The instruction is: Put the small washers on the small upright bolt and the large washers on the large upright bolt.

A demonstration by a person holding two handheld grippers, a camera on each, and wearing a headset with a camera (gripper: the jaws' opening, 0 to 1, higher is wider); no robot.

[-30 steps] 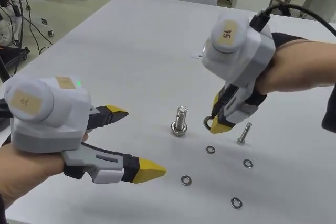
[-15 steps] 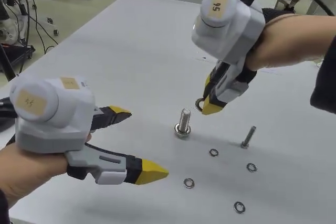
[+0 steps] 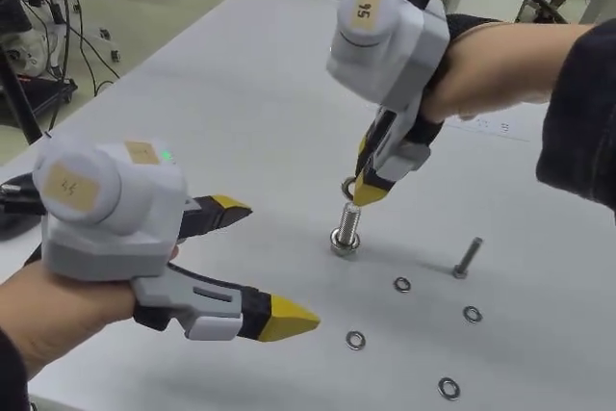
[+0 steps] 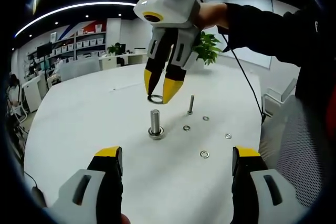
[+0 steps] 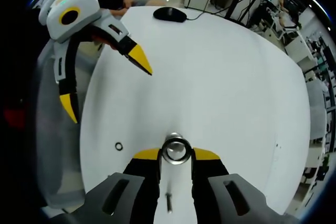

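The sticker (image 3: pixel 363 10) on the right hand-held gripper (image 3: pixel 362 192) reads 95.

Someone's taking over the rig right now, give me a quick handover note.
Right gripper: shut on a large washer, held just above the large bolt, not yet on it.
Left gripper: open, empty, hovering to the side.
Small bolt stands upright; four small washers lie loose on the table near it.
Done: large washer picked up.
Left to do: lower the large washer on, then place all four small ones.
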